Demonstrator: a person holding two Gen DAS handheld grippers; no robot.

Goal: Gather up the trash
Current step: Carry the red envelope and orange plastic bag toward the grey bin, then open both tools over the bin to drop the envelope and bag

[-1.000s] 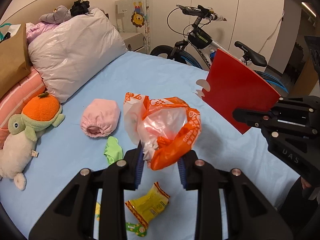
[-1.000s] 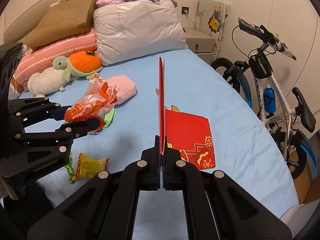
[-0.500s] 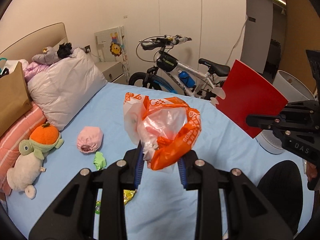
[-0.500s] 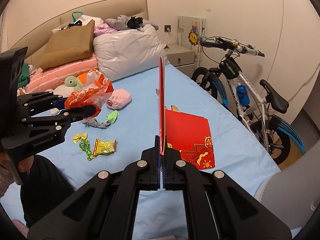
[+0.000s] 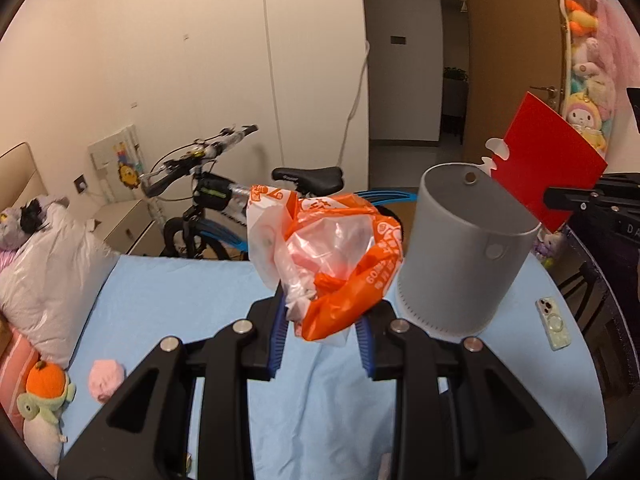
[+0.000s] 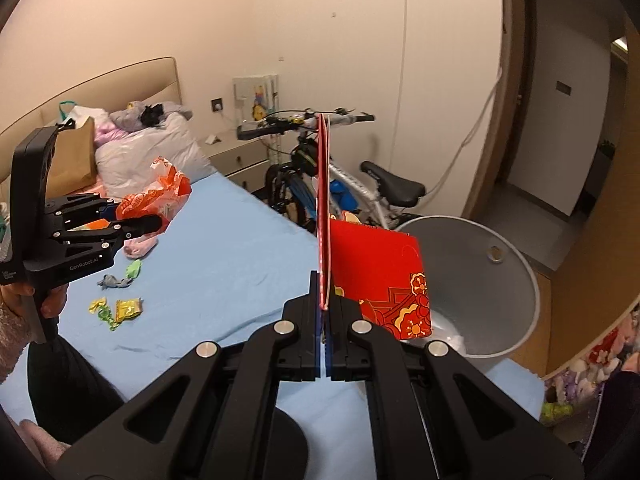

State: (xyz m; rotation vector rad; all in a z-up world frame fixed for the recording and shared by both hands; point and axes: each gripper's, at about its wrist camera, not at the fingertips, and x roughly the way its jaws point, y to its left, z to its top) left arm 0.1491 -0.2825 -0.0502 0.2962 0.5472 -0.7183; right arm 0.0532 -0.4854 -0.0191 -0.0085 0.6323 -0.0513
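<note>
- Your left hand-held gripper (image 5: 320, 326) grips the crumpled orange plastic bag (image 5: 326, 256).
- Your right hand-held gripper (image 6: 325, 310) pinches the red envelope (image 6: 376, 276) above the grey bin (image 6: 504, 280).

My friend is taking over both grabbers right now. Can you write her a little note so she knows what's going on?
Left gripper: shut on the orange plastic bag, held up over the bed.
Right gripper: shut on the red envelope, beside the grey bin.
Done: both pieces are picked up. Neither is in the bin yet.
Left: drop both in, then fetch the yellow wrapper, green wrappers and grey scrap on the bed.
</note>
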